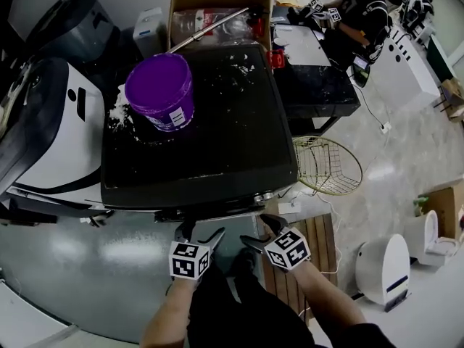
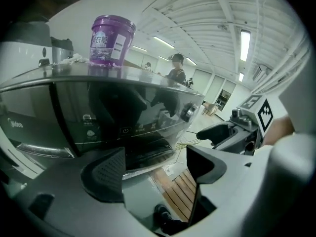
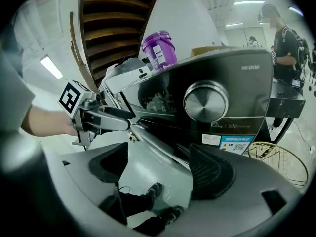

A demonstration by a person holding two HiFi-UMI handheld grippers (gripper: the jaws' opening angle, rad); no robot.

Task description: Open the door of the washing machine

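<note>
The black washing machine (image 1: 217, 129) stands in front of me, with a purple bucket (image 1: 161, 90) on its top. Both grippers hang low at its front edge. My left gripper (image 1: 201, 234) is open, and in the left gripper view its jaws (image 2: 155, 169) frame the dark control panel (image 2: 123, 117) with nothing between them. My right gripper (image 1: 261, 232) is also open and empty. In the right gripper view it (image 3: 158, 167) sits below the round silver knob (image 3: 206, 101), close to a silver band (image 3: 153, 142) under the panel. The door itself is not clearly shown.
A white and black appliance (image 1: 51, 129) stands to the left, and a cardboard box (image 1: 217, 9) sits behind the machine. A wire basket (image 1: 330, 167) and wooden slats (image 1: 312, 256) lie on the floor to the right. A person (image 1: 362, 13) stands at the far right.
</note>
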